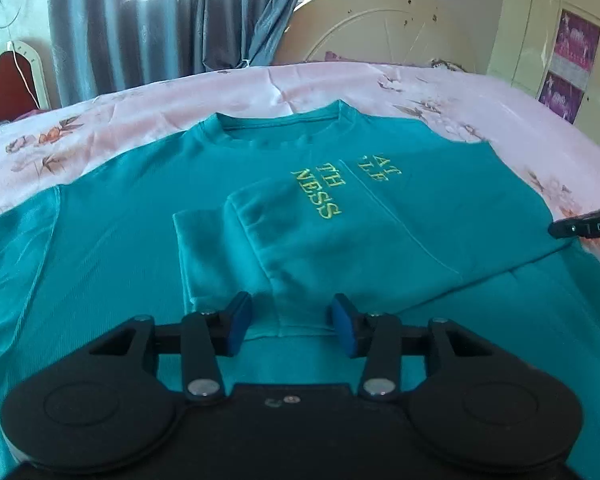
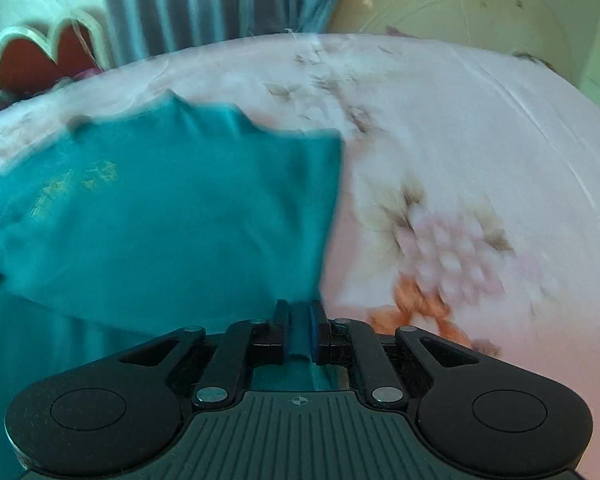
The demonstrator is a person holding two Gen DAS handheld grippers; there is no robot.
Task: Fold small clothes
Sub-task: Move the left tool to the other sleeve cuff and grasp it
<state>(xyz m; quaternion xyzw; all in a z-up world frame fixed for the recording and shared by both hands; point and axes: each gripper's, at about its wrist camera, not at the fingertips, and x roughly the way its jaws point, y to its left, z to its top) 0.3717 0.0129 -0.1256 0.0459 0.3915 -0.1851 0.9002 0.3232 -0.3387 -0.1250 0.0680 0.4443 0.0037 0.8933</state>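
Right wrist view is motion-blurred — the yellow lettering on the shirt is unreadable there, and the floral print smears. In the left wrist view the lettering is partly covered by a folded-over flap; only fragments such as "TH", "NESS" and "AT" show. The shirt's lower part is cut off behind the tool bodies in both views. The right tool shows in the left view only as a black tip at the right frame edge, so its jaws cannot be read there.

Surface: a bed with a pale pink floral-print sheet. Behind it hang grey-blue curtains, with a cream rounded headboard-like panel and a pale tiled wall carrying purple pictures to the right.

Task thing: teal short-sleeved crew-neck T-shirt, lying flat on the bed sheet, collar away from the camera, right side folded in over the chest, a straight fold edge running across the front.

Left tool — blue pads apart, jaws parted just above the shirt fabric, nothing pinched between them. Right tool — jaws closed down, clamping a bunched edge of the teal T-shirt at the shirt's right border.
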